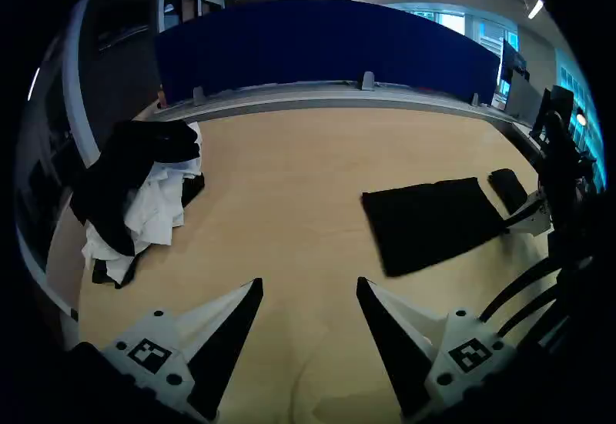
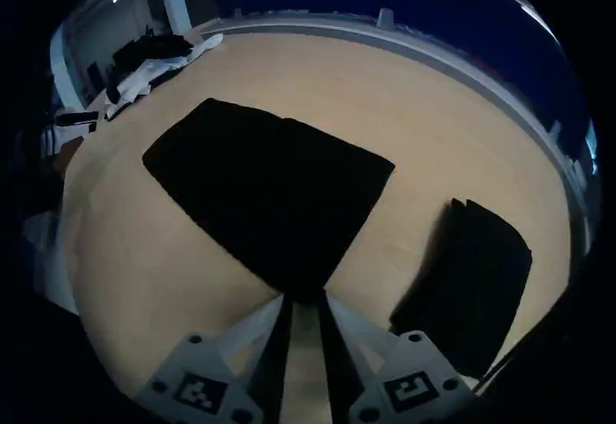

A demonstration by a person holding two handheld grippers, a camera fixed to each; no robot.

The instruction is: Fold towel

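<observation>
A black towel (image 1: 431, 220) lies spread flat on the light wooden table (image 1: 308, 178). In the right gripper view the same towel (image 2: 269, 193) reaches down to a corner between my fingertips. My right gripper (image 2: 303, 298) is shut on that near corner, low over the table. Seen from the left gripper view, the right gripper (image 1: 517, 222) sits at the towel's right edge. My left gripper (image 1: 309, 285) is open above bare table, well short of the towel, with nothing between its fingers.
A heap of black and white cloths (image 1: 142, 185) sits at the table's left edge, seen far off as the heap (image 2: 150, 58). A folded black cloth (image 2: 470, 285) lies right of the towel. A blue partition (image 1: 323, 47) stands along the table's far edge.
</observation>
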